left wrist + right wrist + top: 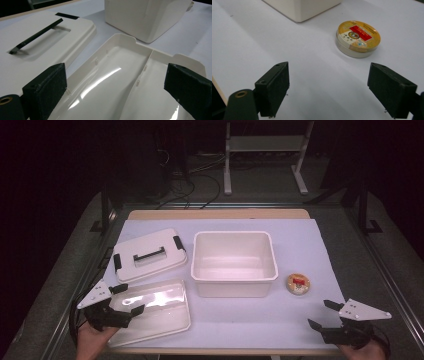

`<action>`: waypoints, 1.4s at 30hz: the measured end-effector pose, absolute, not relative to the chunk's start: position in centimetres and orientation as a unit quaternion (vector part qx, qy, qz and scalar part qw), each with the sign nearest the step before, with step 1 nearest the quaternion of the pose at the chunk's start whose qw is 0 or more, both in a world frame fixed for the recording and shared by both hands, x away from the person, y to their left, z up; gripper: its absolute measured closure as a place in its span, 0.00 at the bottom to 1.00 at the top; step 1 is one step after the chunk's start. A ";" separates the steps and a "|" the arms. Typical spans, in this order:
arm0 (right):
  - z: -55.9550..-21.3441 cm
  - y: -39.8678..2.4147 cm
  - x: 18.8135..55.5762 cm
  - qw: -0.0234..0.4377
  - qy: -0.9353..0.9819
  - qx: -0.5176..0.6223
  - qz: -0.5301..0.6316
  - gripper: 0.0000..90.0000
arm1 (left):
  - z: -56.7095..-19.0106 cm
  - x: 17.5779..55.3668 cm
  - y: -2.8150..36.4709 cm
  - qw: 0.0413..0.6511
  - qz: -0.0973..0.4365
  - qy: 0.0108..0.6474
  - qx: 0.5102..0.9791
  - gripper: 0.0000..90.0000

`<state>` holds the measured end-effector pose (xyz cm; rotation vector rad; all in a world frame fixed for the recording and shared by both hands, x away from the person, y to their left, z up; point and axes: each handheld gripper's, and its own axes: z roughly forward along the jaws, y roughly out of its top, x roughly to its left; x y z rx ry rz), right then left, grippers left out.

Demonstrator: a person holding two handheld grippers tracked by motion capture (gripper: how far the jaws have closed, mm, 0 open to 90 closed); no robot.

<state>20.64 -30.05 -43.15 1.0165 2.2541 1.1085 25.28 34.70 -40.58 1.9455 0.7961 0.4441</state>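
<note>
Down at the near edge of the desk [300, 235], both tools are sitting with their jaws spread wide and gripping nothing. The left tool [131, 300] is hovering over the near left corner of the shallow glossy tray [165, 312]; in the left gripper view its two black pads are framing the tray's [120, 82] inside, where a low ridge is dividing it into two sections. Glare is washing out much of the tray's floor, and its near end is running off the bottom of that view. Just beyond it, the white lid [150, 254] with the black handle is lying flat, with its far edge cut off in the left gripper view. The right tool [321, 314] is resting near the right front corner, well apart from the round tin [298, 283], which is lying on the desk just beside the right wall of the white tub [234, 270]. In the right gripper view the tin [358, 38] is showing a gold top with a red label, whose print is too small to read, and only a corner of the tub [302, 8] is coming into view. The hands holding the tools are being clipped by the bottom of the high view.
</note>
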 end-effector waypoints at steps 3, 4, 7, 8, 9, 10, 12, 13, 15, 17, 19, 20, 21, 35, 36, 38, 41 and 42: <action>-42.4 -30.2 20.8 0.219 0.811 0.370 0.397 0.18 | -40.5 25.2 34.8 0.479 0.182 0.327 0.794 0.04; -42.1 -30.2 20.9 0.219 0.811 0.369 0.396 0.18 | -40.5 25.1 34.8 0.480 0.183 0.328 0.793 0.04; -41.3 -30.3 21.3 0.219 0.814 0.370 0.391 0.17 | -40.5 25.1 35.0 0.484 0.182 0.327 0.790 0.04; -41.0 -30.3 21.5 0.218 0.815 0.372 0.387 0.17 | -40.5 25.2 35.0 0.486 0.182 0.328 0.790 0.04; -40.7 -30.3 21.7 0.217 0.817 0.371 0.384 0.17 | -40.5 25.2 35.0 0.488 0.182 0.327 0.789 0.04; -40.7 -30.3 21.7 0.217 0.817 0.371 0.384 0.17 | -40.5 25.2 35.0 0.488 0.182 0.327 0.789 0.04; -40.1 -30.1 22.2 0.214 0.819 0.372 0.380 0.16 | -40.4 25.2 34.9 0.488 0.181 0.325 0.789 0.04; -39.5 -29.9 23.0 0.212 0.825 0.368 0.374 0.16 | -40.4 25.3 34.8 0.486 0.182 0.324 0.791 0.04; -39.0 -29.5 23.8 0.207 0.830 0.365 0.369 0.16 | -40.4 25.2 34.9 0.487 0.180 0.324 0.791 0.04; -38.6 -29.2 24.6 0.200 0.836 0.360 0.362 0.16 | -40.4 25.1 35.1 0.487 0.181 0.326 0.790 0.04; -38.3 -28.8 25.5 0.193 0.843 0.356 0.353 0.15 | -40.3 24.9 35.3 0.488 0.183 0.327 0.788 0.04; -38.2 -28.6 26.0 0.189 0.847 0.352 0.350 0.15 | -40.3 24.9 35.4 0.491 0.184 0.328 0.786 0.04; -38.2 -28.3 26.5 0.187 0.852 0.348 0.344 0.15 | -40.2 24.9 35.5 0.493 0.184 0.329 0.784 0.04; -38.6 -26.2 32.6 0.142 0.895 0.337 0.258 0.15 | -40.2 24.6 36.1 0.497 0.190 0.333 0.779 0.04; -38.8 -26.1 32.8 0.138 0.897 0.336 0.252 0.15 | -40.2 24.6 36.1 0.497 0.189 0.333 0.779 0.04; -39.3 -26.0 33.4 0.131 0.901 0.337 0.240 0.15 | -40.2 24.7 36.1 0.497 0.190 0.333 0.778 0.04; -40.0 -25.9 34.0 0.125 0.904 0.342 0.226 0.15 | -40.1 24.7 36.1 0.499 0.190 0.333 0.777 0.04; -40.2 -25.9 34.2 0.122 0.904 0.343 0.223 0.15 | -40.1 24.7 36.1 0.500 0.190 0.333 0.777 0.04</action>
